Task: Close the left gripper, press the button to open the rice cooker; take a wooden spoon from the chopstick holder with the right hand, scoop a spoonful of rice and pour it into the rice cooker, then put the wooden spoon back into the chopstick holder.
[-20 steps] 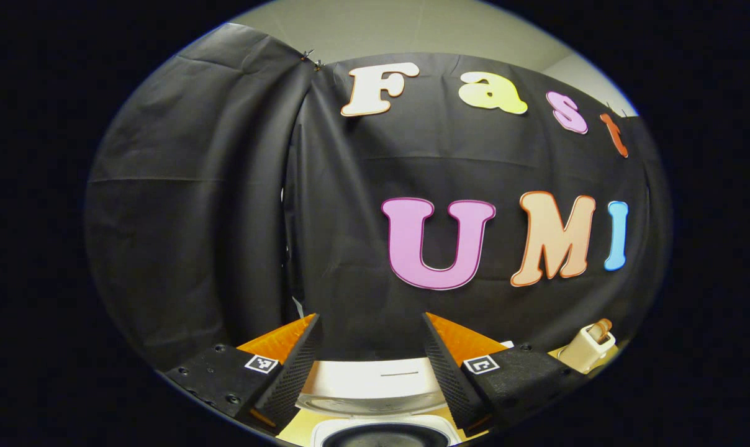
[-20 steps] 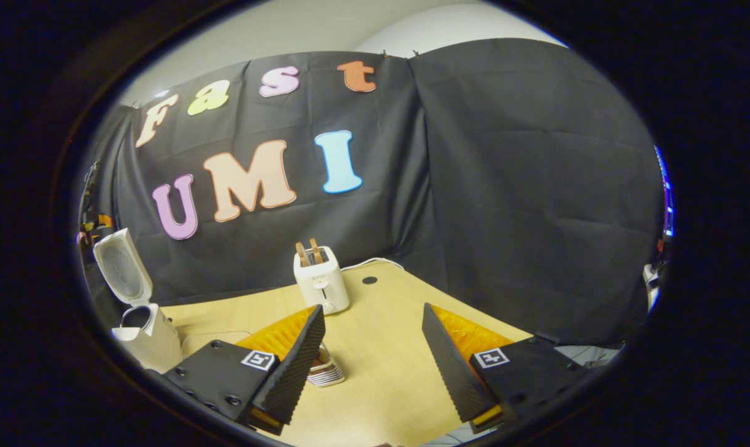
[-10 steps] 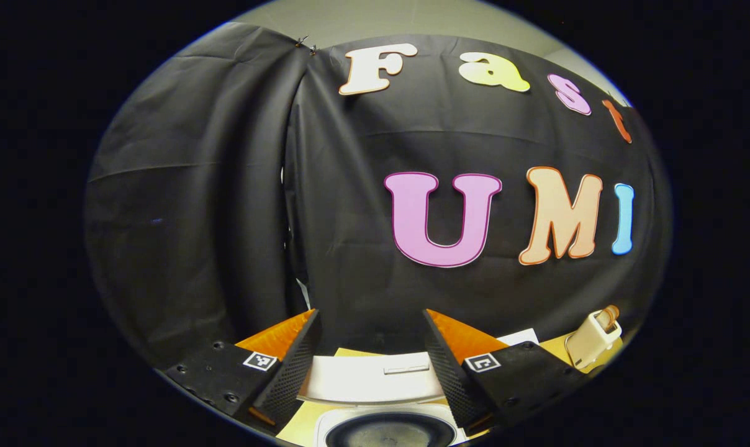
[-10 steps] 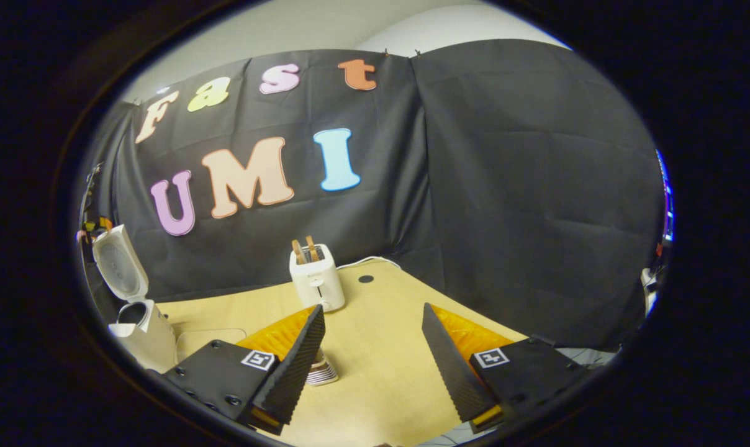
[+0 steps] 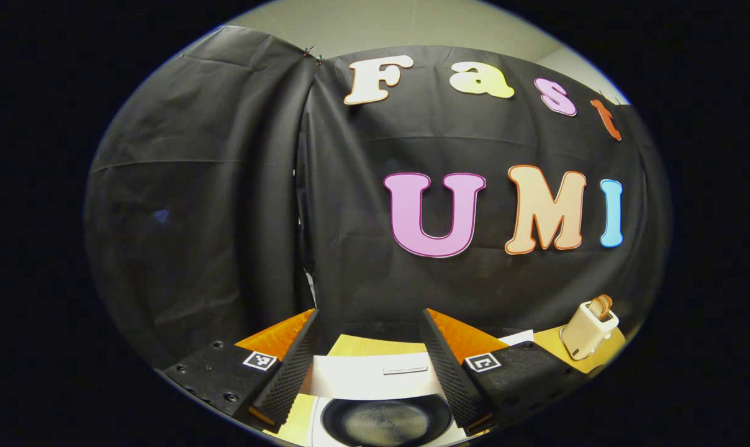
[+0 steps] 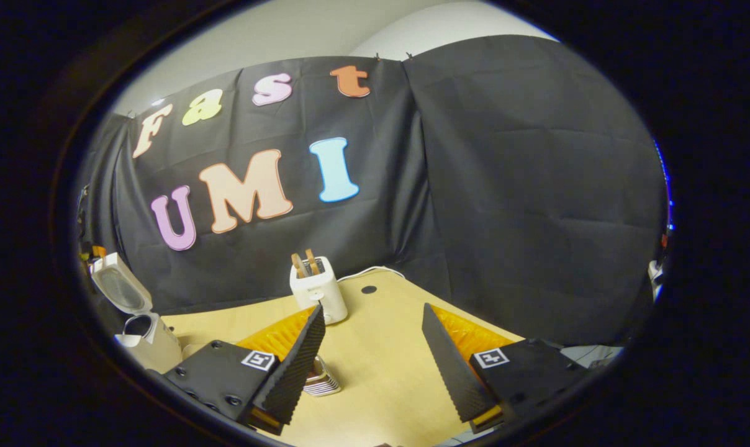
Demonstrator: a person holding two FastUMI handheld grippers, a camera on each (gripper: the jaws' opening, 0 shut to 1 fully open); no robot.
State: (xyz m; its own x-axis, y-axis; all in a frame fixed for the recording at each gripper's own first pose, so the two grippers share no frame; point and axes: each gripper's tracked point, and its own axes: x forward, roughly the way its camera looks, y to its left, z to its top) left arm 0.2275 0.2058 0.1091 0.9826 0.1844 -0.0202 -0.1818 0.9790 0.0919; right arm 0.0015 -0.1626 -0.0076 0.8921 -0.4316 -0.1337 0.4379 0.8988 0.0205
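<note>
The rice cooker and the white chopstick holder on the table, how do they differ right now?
The rice cooker stands with its lid swung up, its dark inner pot exposed; the chopstick holder has no lid, just an open top. The holder has wooden handles sticking out; nothing sticks out of the cooker. In the right gripper view, the cooker is at the table's left edge, the holder nearer the back wall. Both are white and upright.

Rice cooker [image 5: 375, 380]: smooth white plastic, dark glossy inner pot. Table [image 6: 375, 366]: matt light wood. Booth wall: creased matt cloth.
</note>
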